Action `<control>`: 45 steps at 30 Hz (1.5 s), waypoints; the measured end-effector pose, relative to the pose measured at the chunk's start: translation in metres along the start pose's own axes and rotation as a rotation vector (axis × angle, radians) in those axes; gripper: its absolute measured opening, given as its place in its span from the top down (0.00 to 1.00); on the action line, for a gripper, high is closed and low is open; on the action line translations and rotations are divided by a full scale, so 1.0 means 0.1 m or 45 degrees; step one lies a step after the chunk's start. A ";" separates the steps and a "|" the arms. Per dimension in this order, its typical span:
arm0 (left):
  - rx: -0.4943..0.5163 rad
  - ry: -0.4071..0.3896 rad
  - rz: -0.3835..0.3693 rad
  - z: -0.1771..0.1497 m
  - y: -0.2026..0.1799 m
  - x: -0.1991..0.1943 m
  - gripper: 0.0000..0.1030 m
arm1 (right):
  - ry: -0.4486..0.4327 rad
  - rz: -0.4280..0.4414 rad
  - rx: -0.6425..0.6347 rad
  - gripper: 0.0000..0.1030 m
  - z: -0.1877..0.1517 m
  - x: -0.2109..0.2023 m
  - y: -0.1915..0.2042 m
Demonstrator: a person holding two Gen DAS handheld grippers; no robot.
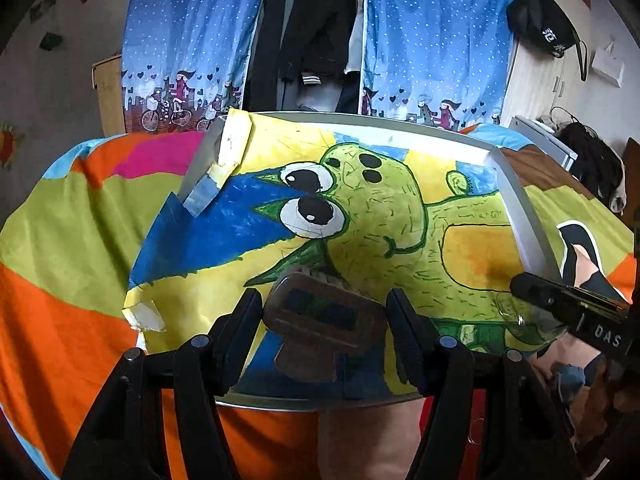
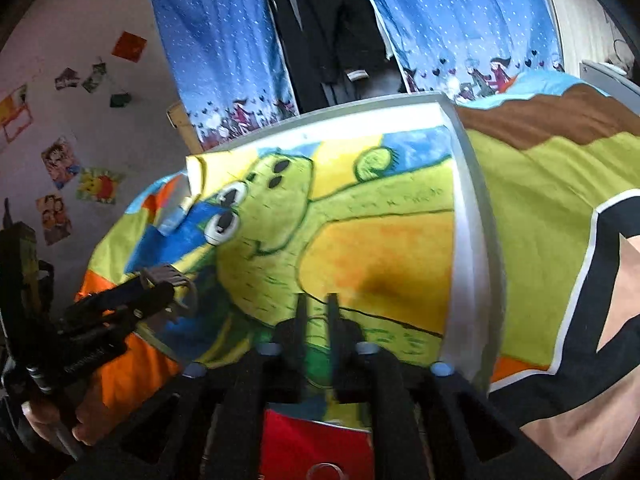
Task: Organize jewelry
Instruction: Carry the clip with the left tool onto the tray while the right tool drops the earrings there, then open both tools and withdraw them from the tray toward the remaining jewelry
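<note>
My left gripper (image 1: 325, 304) is shut on a small brown jewelry box with a dark insert (image 1: 326, 322), held just above a painted sheet in a grey tray (image 1: 524, 216). It also shows in the right wrist view (image 2: 166, 276), at the left, gripped in the left gripper (image 2: 160, 288). My right gripper (image 2: 316, 312) has its jaws nearly together around a thin clear ring-like piece (image 2: 318, 318), blurred. In the left wrist view the right gripper (image 1: 520, 286) enters from the right, with a clear ring (image 1: 510, 310) under its tip.
The tray holds a cartoon drawing of a green creature (image 1: 372, 208) and lies on a bright patchwork bedsheet (image 1: 80, 216). Blue curtains (image 1: 192, 40) and hanging clothes stand behind. A red item (image 2: 312, 448) lies below the right gripper. My legs are at the right.
</note>
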State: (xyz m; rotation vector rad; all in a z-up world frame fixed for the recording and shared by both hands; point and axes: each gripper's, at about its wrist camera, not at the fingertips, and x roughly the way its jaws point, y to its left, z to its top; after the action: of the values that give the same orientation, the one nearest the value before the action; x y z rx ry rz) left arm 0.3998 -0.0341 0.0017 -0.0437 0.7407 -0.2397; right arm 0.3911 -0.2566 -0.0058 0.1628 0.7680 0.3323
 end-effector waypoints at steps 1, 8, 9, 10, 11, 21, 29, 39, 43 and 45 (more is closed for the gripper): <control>0.000 0.002 -0.003 0.00 0.01 0.00 0.42 | -0.014 -0.018 -0.001 0.40 0.00 -0.02 -0.02; -0.085 -0.059 -0.012 0.02 0.07 -0.18 0.25 | -0.154 -0.086 0.011 0.33 0.01 -0.33 -0.11; -0.092 -0.066 -0.010 0.03 0.05 -0.22 0.23 | -0.176 -0.097 0.005 0.29 0.00 -0.39 -0.09; -0.092 -0.077 -0.010 0.01 0.04 -0.28 0.22 | -0.193 -0.099 0.000 0.26 0.00 -0.44 -0.08; -0.083 -0.092 -0.007 0.00 0.01 -0.35 0.20 | -0.214 -0.099 -0.006 0.24 -0.02 -0.50 -0.06; -0.051 -0.246 0.025 -0.26 -0.26 -1.12 0.02 | -0.397 -0.126 -0.091 0.00 -0.35 -1.25 0.23; -0.069 -0.332 0.119 -0.75 -0.29 -1.66 0.01 | -0.499 -0.172 -0.126 0.00 -0.84 -1.79 0.32; 0.040 -0.302 0.134 -1.52 -0.59 -2.01 0.01 | -0.468 -0.265 -0.129 0.00 -1.59 -2.13 0.35; 0.106 -0.249 0.129 -1.80 -0.69 -2.03 0.01 | -0.336 -0.247 -0.126 0.00 -1.87 -2.09 0.33; 0.133 -0.193 0.117 -1.91 -0.72 -1.99 0.01 | -0.275 -0.223 -0.114 0.00 -1.96 -2.05 0.31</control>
State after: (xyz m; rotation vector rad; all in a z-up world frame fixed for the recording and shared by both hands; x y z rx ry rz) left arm 0.1153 -0.0493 0.0016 0.0708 0.5772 -0.1847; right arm 0.1086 -0.2948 -0.0033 0.0451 0.5479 0.1785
